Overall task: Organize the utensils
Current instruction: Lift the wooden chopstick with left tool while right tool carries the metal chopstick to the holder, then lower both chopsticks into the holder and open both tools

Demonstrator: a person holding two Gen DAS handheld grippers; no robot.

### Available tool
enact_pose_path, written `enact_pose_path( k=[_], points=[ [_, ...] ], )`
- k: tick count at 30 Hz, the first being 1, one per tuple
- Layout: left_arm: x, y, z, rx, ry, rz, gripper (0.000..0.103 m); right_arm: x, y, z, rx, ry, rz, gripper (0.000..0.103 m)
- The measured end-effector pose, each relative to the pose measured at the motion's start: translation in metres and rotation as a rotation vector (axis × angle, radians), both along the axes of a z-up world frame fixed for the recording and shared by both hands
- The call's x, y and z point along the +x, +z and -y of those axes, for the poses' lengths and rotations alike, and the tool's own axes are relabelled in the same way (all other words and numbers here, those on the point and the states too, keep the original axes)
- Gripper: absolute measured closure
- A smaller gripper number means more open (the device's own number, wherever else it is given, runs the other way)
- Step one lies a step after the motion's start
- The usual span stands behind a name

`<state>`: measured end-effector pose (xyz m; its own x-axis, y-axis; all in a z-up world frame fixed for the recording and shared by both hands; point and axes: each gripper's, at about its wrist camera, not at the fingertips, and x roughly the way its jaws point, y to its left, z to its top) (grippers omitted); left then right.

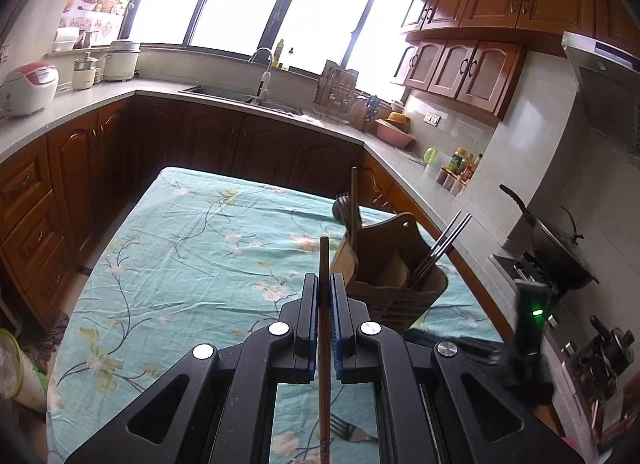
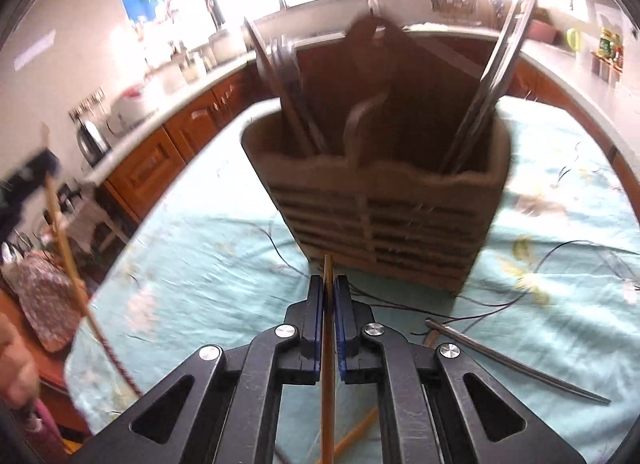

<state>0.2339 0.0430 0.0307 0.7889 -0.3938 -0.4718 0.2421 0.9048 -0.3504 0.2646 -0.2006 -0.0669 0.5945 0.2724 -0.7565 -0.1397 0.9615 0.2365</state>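
Note:
My left gripper (image 1: 324,278) is shut on a brown wooden chopstick (image 1: 324,256), held above the floral cloth left of the brown utensil holder (image 1: 394,296). The holder has forks and a wooden utensil (image 1: 352,204) in its left compartment and metal chopsticks (image 1: 440,252) in its right one. My right gripper (image 2: 328,280) is shut on a light wooden chopstick (image 2: 328,344), its tip just in front of the holder (image 2: 380,224). A metal utensil (image 2: 516,362) lies on the cloth to the right. A fork (image 1: 352,432) lies under my left gripper. The left gripper's chopstick (image 2: 72,264) shows at the far left of the right wrist view.
The table (image 1: 192,248) has a teal floral cloth and wooden cabinets around it. A counter with bottles (image 1: 460,168) and a stove with a wok (image 1: 560,248) lie to the right. Another light wooden stick (image 2: 356,434) lies on the cloth under my right gripper.

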Motion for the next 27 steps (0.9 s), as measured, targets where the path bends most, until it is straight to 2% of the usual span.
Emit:
enact_pose_path(
  k=[3,10,16,27],
  points=[
    [-0.006,0.005,0.003,0.002,-0.007,0.013,0.099,-0.016,0.021,0.015,0.04,-0.014,0.049,0.098],
    [-0.02,0.013,0.007,0.003,-0.017,0.036,0.099,-0.044,0.066,0.042,0.054,-0.055,0.167,0.098],
    [-0.027,0.023,0.009,-0.004,-0.016,0.063,0.099,-0.046,0.091,0.029,0.067,-0.077,0.237,0.098],
    [-0.018,0.033,0.019,-0.021,-0.021,0.126,0.099,-0.045,0.128,0.045,0.103,-0.172,0.41,0.098]
  ],
)
